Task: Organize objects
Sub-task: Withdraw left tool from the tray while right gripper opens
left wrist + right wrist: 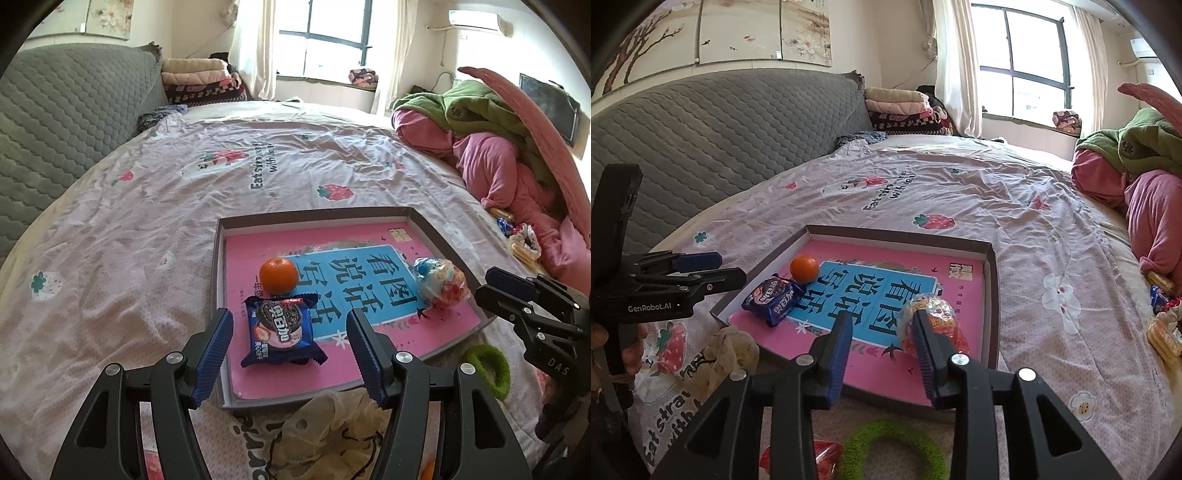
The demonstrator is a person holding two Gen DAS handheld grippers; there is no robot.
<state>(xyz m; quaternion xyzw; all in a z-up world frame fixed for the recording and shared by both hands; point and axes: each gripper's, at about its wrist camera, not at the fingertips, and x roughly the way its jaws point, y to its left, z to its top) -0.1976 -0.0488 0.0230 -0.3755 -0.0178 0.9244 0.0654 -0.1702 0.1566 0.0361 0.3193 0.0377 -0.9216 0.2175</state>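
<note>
A shallow brown box tray (439, 236) with a pink book in it lies on the bed; it also shows in the right wrist view (993, 295). In it are an orange (278, 274) (804, 269), a blue Oreo packet (282, 331) (772, 300) and a clear bag of colourful candy (441, 282) (932, 314). My left gripper (290, 325) is open, its jaws either side of the Oreo packet, just above it. My right gripper (881, 325) is open and empty, its right finger next to the candy bag.
A green fuzzy ring (890, 448) (489, 369) and a crumpled beige net bag (332, 424) (724, 354) lie in front of the tray. Loose snacks (1161, 314) lie at the right by pink and green bedding (491, 147). A grey headboard (713, 136) stands left.
</note>
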